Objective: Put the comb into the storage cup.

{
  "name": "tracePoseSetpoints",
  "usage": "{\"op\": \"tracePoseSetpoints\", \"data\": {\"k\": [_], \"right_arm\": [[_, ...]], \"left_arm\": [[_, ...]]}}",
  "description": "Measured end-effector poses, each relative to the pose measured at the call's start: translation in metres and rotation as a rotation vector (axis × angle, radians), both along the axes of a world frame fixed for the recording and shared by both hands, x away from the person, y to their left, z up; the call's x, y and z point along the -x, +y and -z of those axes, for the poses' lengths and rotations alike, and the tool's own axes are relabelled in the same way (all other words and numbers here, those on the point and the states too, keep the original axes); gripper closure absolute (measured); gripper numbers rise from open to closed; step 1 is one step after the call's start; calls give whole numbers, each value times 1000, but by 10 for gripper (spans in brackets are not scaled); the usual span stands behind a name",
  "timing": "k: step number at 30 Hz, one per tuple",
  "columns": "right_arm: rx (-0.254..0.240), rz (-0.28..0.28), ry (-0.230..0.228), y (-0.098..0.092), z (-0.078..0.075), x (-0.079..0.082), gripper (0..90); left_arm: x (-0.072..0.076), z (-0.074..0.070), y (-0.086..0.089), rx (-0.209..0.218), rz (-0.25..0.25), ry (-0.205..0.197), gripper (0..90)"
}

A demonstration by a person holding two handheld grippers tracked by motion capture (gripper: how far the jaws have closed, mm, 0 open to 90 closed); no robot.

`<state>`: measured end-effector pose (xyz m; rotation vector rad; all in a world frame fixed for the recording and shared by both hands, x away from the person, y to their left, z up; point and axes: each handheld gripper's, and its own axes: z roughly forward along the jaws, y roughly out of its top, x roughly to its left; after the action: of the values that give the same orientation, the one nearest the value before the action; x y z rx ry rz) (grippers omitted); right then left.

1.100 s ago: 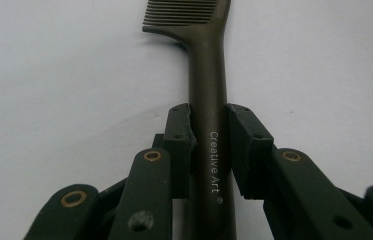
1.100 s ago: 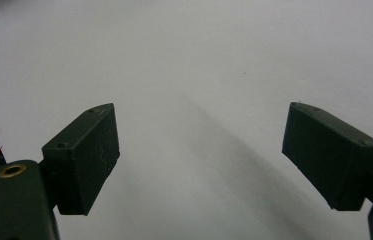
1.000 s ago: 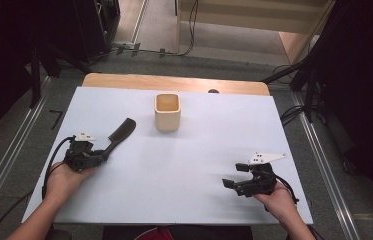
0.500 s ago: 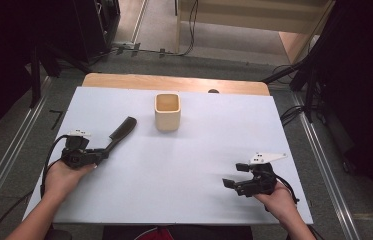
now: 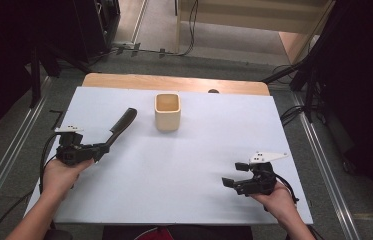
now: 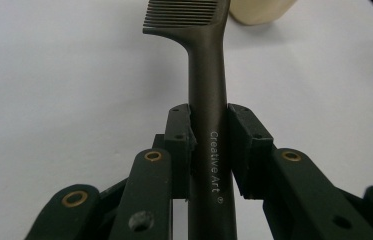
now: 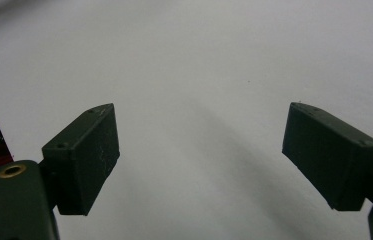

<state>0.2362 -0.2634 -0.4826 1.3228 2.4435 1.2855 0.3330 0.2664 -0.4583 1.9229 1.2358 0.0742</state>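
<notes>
Resting low near the table's front edge, the right gripper (image 5: 234, 174) sits in the person's right hand (image 5: 274, 200), its jaws spread wide apart with nothing between them. In the right gripper view the right gripper (image 7: 201, 155) looks onto bare white tabletop (image 7: 199, 60).

The left gripper (image 5: 105, 147) is held in the left hand (image 5: 61, 172) toward the table's left side. Its jaws are clamped on the handle of a dark comb (image 5: 120, 125). The left gripper view shows the pads (image 6: 180, 142) pressed against both sides of the handle of the comb (image 6: 206, 100), which bears the lettering "Creative Art". The toothed end points up and away toward the cup.

Farther back, near mid-table, a square cream-coloured cup (image 5: 167, 111) stands upright with its mouth open, well apart from both grippers. Its base edge appears just beyond the comb's teeth in the left gripper view (image 6: 261, 11).

The white table (image 5: 199, 150) has a wooden strip along its far edge.
</notes>
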Motion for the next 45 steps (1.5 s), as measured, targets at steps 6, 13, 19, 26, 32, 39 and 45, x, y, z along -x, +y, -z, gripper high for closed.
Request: {"op": "tracePoseSetpoints", "data": {"k": [6,13,19,26,32,39,45], "right_arm": [[-13,5,-8,2,-1,0,135],[-11,-4,-6,4,-3,0,135],[-11,4,-12,5,-4,1,135],[-11,9,-10,5,-6,1,136],[-16,10,-9,5,-6,2,136],[-24,28,-6,6,-9,3,136],[-28,89,-15,9,-15,3,136]], "left_arm": [[2,-11,-6,50,16,-28,734],[4,-22,-8,110,30,-52,734],[6,-35,-14,165,51,-82,734],[7,-47,-36,202,110,-102,734],[6,-51,-57,222,158,-98,734],[5,-54,-81,247,190,-105,734],[4,-50,-105,257,227,-93,734]]}}
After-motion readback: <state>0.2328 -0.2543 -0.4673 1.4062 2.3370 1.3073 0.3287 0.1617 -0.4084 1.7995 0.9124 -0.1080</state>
